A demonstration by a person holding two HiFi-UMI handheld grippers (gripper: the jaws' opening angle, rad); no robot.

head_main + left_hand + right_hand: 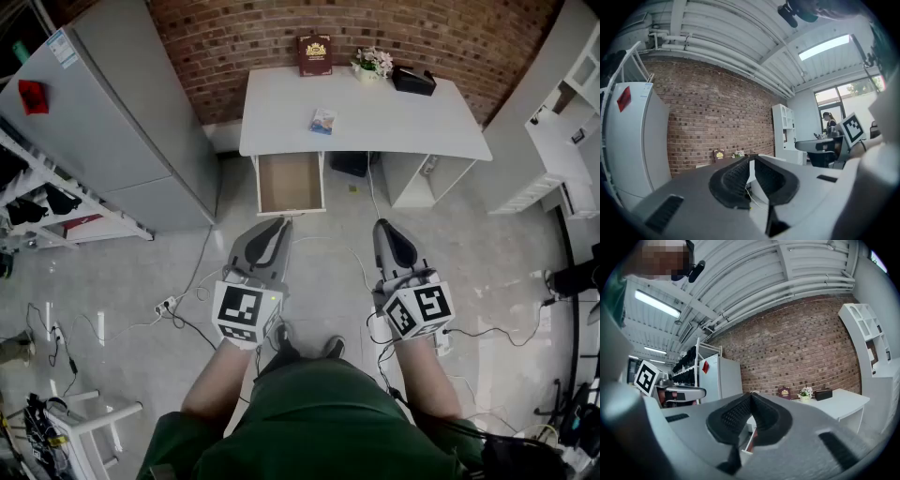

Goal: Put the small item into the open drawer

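The small item [323, 121], a blue-and-white packet, lies flat on the white desk [412, 122] near its front edge. Below it the open drawer [291, 183] juts out from the desk's left side, its wooden bottom bare. My left gripper [284, 221] is held level over the floor just short of the drawer's front, shut and holding nothing. My right gripper [382, 223] hangs beside it to the right, also shut and holding nothing. In the left gripper view the left gripper [751, 160] has its tips nearly together. In the right gripper view the right gripper [750, 395] has its tips touching.
A maroon book [314, 54], a flower pot [372, 64] and a black box [413, 81] stand at the desk's back against the brick wall. A grey fridge [112, 112] stands left, white shelving [572, 122] right. Cables and a power strip [166, 305] lie on the floor.
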